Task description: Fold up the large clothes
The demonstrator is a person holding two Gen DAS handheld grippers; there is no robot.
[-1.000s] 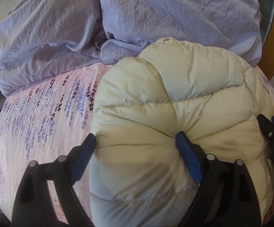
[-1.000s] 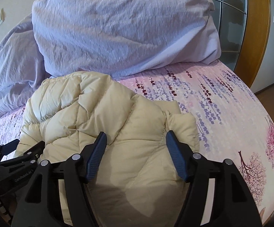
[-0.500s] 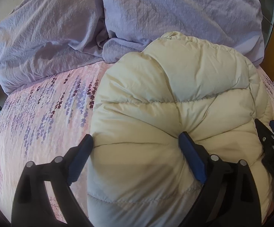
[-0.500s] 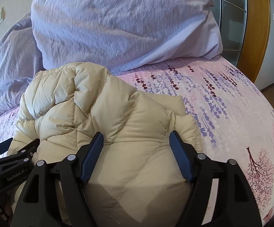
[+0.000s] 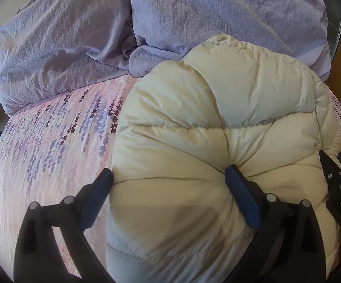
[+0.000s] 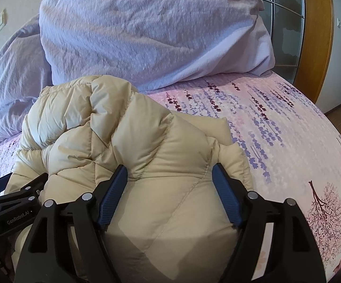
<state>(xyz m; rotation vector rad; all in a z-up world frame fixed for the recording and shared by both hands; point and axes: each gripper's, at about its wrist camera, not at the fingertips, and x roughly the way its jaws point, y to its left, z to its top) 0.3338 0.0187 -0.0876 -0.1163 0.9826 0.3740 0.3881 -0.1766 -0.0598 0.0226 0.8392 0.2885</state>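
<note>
A cream puffer jacket point(image 5: 217, 94) lies bundled on the bed, also seen in the right wrist view as a cream puffer jacket point(image 6: 146, 129). My left gripper point(image 5: 168, 171) straddles its near left bulge. Its jaws are opening and the padding swells between them, the right finger point(image 5: 238, 188) still denting the fabric. My right gripper point(image 6: 169, 167) straddles the near right bulge, jaws spreading, with the fabric filling the gap. Each gripper shows at the edge of the other's view: the right gripper point(image 5: 333, 155) and the left gripper point(image 6: 23, 178).
The floral pink bed sheet point(image 5: 52, 141) spreads left of the jacket and, as the sheet point(image 6: 288, 129), to its right. Lilac pillows and duvet point(image 5: 217, 11) pile up just behind it. A wooden door frame point(image 6: 316, 35) stands at the far right.
Both grippers' jaws have spread wider around the jacket, and the padding has puffed out between them. Neither hand has shifted noticeably.
</note>
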